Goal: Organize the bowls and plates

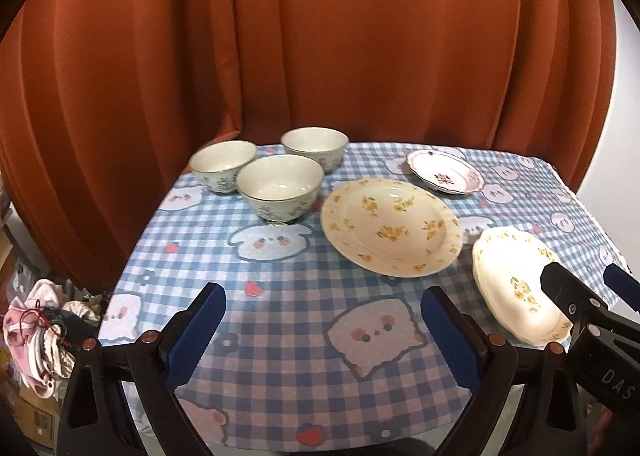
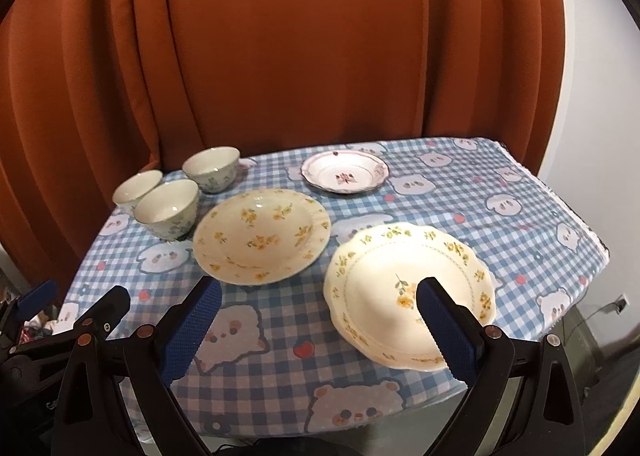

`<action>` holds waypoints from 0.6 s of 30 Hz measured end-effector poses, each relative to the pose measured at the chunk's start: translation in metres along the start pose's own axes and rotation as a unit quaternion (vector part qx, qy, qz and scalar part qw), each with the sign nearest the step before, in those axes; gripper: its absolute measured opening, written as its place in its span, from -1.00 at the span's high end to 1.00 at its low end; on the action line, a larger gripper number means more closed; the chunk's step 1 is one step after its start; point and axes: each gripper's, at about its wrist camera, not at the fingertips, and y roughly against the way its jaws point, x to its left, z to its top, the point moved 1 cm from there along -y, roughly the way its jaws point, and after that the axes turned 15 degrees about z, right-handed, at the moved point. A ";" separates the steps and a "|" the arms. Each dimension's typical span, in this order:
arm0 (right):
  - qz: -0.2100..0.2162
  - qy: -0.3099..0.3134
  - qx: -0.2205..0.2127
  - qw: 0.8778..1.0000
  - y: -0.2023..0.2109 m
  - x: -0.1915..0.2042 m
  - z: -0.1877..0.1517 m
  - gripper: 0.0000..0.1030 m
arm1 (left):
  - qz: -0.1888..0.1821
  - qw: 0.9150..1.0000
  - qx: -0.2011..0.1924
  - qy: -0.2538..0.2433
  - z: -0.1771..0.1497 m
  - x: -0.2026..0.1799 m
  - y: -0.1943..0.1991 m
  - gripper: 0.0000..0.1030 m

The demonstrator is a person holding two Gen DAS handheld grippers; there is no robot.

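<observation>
Checked tablecloth (image 1: pixel 280 268), rust curtain (image 1: pixel 320 48)

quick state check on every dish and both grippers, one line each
three white floral ceramic bowls: upright, empty, clustered at the far left, not stacked
cream round plate with yellow flowers: flat on the cloth, empty
white scalloped plate with yellow flower border: flat at the near right, empty
small white plate with purple rim: flat at the far side, empty
left gripper: open, holding nothing
right gripper: open, holding nothing
</observation>
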 end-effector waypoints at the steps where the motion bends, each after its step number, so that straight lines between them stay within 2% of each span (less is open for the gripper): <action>1: -0.003 -0.003 0.003 1.000 -0.001 -0.002 0.000 -0.93 | -0.003 1.000 0.001 -0.003 0.000 -0.004 -0.001 -0.91; 7: -0.020 -0.022 0.015 0.999 -0.008 -0.027 -0.001 -0.93 | -0.009 1.000 0.015 -0.018 0.001 -0.034 -0.011 -0.89; 18: -0.002 -0.015 0.055 0.998 -0.041 -0.110 0.011 -0.92 | 0.007 0.998 0.061 -0.010 0.007 -0.117 -0.035 -0.79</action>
